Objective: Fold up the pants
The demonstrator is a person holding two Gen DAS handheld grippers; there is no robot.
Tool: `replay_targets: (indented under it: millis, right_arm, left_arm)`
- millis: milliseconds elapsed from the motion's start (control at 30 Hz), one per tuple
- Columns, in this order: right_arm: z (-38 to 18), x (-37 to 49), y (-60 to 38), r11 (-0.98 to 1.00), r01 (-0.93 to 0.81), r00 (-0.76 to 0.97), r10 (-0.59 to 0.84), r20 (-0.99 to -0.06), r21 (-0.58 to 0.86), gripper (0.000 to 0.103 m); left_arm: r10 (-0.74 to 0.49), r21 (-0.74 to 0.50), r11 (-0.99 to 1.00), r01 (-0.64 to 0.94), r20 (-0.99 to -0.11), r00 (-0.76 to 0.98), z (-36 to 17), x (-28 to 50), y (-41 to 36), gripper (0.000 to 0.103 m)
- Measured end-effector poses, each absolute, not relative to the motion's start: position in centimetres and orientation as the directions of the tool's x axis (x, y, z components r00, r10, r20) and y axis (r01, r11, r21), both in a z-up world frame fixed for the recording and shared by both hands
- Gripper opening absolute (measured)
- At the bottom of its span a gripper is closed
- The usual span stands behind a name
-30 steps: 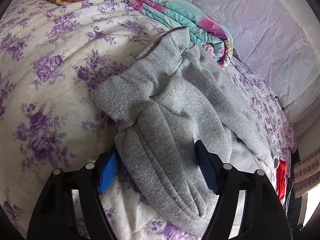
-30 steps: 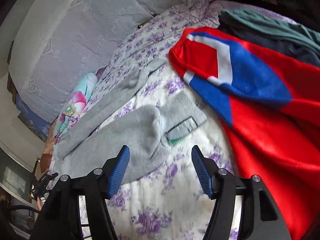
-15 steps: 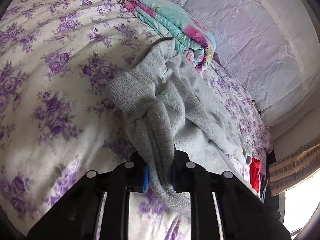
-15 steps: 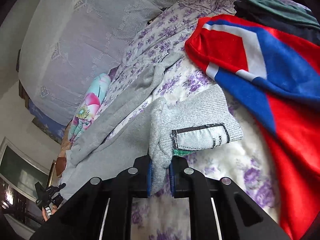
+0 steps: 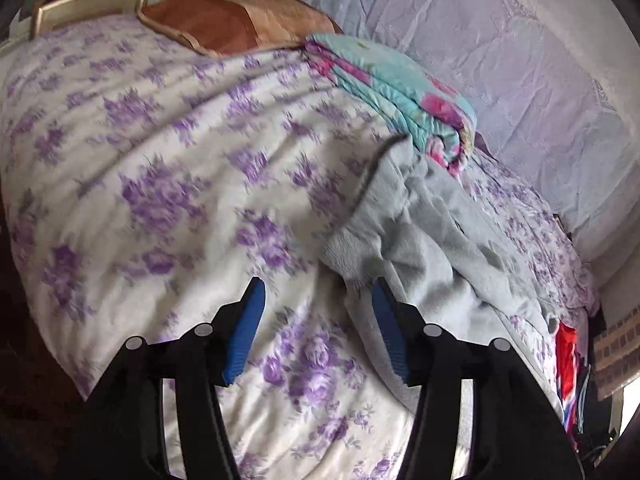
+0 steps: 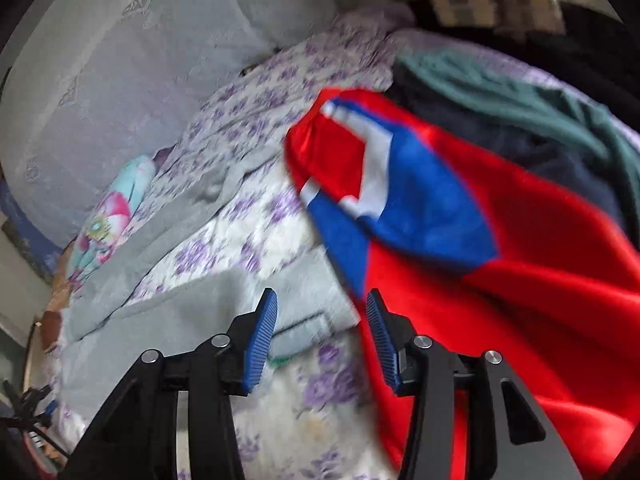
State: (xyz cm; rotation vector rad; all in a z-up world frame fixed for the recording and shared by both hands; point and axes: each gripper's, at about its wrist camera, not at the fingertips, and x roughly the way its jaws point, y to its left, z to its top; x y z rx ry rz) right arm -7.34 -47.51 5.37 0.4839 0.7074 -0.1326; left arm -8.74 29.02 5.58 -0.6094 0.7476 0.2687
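Note:
Grey sweatpants (image 5: 432, 240) lie bunched on the flowered bedspread (image 5: 160, 184), right of centre in the left wrist view. My left gripper (image 5: 318, 320) is open and empty, just left of the pants' near edge. In the right wrist view the pants (image 6: 192, 312) stretch from lower centre to the left, with a white label (image 6: 300, 336) near the fingers. My right gripper (image 6: 322, 328) is open and empty above that end.
A red, blue and white garment (image 6: 460, 240) lies right of the right gripper, with dark green clothes (image 6: 520, 96) behind it. A folded turquoise floral quilt (image 5: 400, 92) and a brown pillow (image 5: 232, 24) sit near the headboard. A pale curtained wall (image 5: 500, 60) runs along the bed's far side.
Both grippers were shut on the grey pants half a second ago; both have opened, let go and pulled back. The left gripper has shifted left, off the fabric.

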Motion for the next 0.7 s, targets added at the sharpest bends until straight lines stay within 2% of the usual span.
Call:
replay_targets:
  millis: [100, 200, 300, 433, 533, 567, 600, 633, 667, 700]
  right_arm:
    - [6.2, -3.8, -46.5, 0.841, 0.164, 0.780, 0.208, -0.590, 0.515, 0.049]
    - [5.8, 1.6, -43.4, 0.798, 0.091, 0.762, 0.328, -0.558, 0.595, 0.058]
    - [4.6, 7.6, -40.3, 0.777, 0.080, 0.725, 0.384, -0.571, 0.624, 0.058]
    - [1.0, 14.8, -38.6, 0.737, 0.174, 0.651, 0.412, -0.638, 0.653, 0.059]
    - [-1.6, 18.5, -38.1, 0.694, 0.211, 0.622, 0.448, -0.642, 0.688, 0.064]
    - [-2.0, 19.3, -37.9, 0.696, 0.214, 0.630, 0.439, -0.641, 0.686, 0.064]
    - [-2.1, 19.8, -37.8, 0.712, 0.206, 0.648, 0.415, -0.638, 0.672, 0.062]
    - [-1.9, 19.9, -37.5, 0.744, 0.195, 0.663, 0.380, -0.645, 0.639, 0.055]
    - [-1.7, 20.0, -37.5, 0.769, 0.195, 0.673, 0.347, -0.653, 0.609, 0.012]
    - [-1.4, 19.6, -37.7, 0.761, 0.179, 0.691, 0.354, -0.630, 0.624, 0.006]
  left_arm:
    - [-0.069, -0.477, 0.798, -0.369, -0.680, 0.730, 7.0, -6.1, 28.5, 0.053]
    - [-0.182, -0.516, 0.815, -0.265, -0.661, 0.728, 7.6, -1.4, 25.5, 0.053]
    - [-0.182, -0.457, 0.860, -0.225, -0.689, 0.701, 6.8, 3.6, 21.7, 0.054]
    - [-0.148, -0.400, 0.877, -0.265, -0.751, 0.643, 3.1, 8.5, 20.1, 0.054]
    - [-0.139, -0.407, 0.871, -0.276, -0.743, 0.655, 1.1, 9.2, 20.4, 0.055]
    - [-0.137, -0.403, 0.875, -0.269, -0.738, 0.661, 1.3, 9.1, 20.2, 0.059]
    - [-0.143, -0.404, 0.879, -0.254, -0.731, 0.667, 1.4, 9.0, 20.1, 0.063]
    - [-0.151, -0.404, 0.883, -0.240, -0.728, 0.669, 1.4, 9.0, 20.0, 0.067]
    - [-0.149, -0.399, 0.885, -0.238, -0.728, 0.669, 1.4, 8.9, 19.9, 0.068]
    - [-0.146, -0.399, 0.885, -0.239, -0.726, 0.672, 1.5, 9.0, 19.8, 0.067]
